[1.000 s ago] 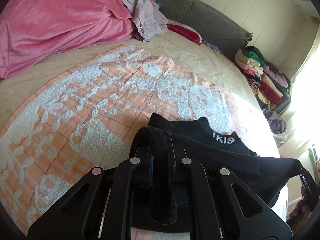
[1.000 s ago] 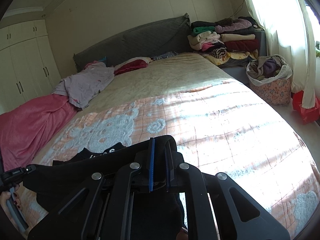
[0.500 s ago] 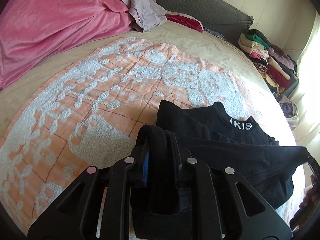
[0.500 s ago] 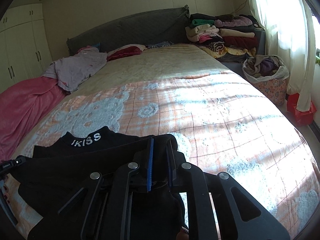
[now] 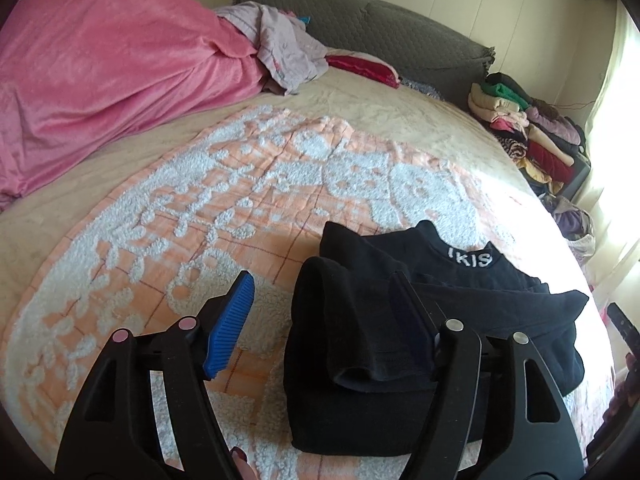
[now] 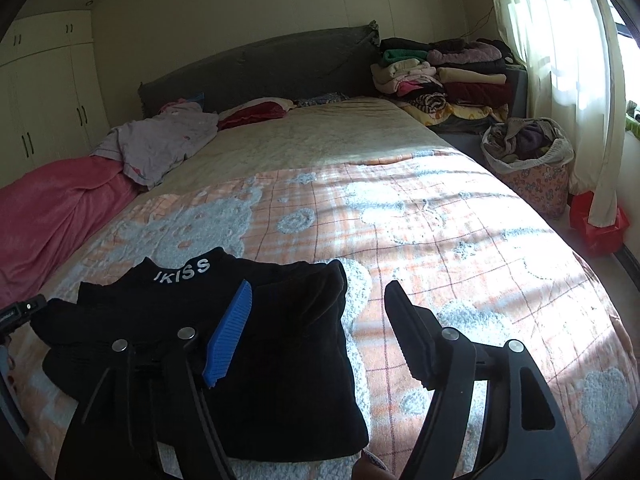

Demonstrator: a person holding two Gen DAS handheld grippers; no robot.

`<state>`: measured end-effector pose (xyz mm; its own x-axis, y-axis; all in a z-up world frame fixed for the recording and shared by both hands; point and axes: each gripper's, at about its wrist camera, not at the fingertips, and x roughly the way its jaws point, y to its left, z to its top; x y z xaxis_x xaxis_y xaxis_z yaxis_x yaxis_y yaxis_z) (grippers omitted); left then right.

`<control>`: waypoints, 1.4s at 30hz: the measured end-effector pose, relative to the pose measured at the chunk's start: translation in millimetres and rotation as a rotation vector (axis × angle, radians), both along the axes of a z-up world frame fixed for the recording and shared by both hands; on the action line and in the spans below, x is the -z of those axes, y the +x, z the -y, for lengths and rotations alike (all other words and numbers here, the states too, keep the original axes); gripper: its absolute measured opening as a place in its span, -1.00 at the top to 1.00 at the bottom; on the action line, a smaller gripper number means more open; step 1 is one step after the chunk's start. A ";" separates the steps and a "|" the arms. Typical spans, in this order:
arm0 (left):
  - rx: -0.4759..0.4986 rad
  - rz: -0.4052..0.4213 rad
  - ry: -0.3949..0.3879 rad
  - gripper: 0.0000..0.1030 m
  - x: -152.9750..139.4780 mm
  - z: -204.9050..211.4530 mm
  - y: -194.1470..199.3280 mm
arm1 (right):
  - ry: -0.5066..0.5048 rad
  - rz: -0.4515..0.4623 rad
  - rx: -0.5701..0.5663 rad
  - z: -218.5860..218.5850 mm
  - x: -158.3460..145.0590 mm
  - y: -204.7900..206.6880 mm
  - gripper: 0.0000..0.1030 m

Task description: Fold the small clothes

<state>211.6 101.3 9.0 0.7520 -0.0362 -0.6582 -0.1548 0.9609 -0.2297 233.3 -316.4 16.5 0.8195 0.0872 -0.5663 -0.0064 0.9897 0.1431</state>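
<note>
A pink blanket (image 5: 100, 80) lies bunched beside stacked clothes (image 6: 444, 80) (perhaps folded) and a laundry basket (image 6: 532, 176).

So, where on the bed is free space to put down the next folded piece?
Free: the orange-and-white blanket to the right of the black garment, toward the laundry basket, and the beige sheet between blanket and headboard. Crowded: the pink cover and lilac cloth along the other side.
</note>
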 end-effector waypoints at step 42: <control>0.153 -0.116 0.222 0.46 40.2 76.1 18.6 | -0.168 -0.230 -0.280 -115.9 74.2 48.2 0.30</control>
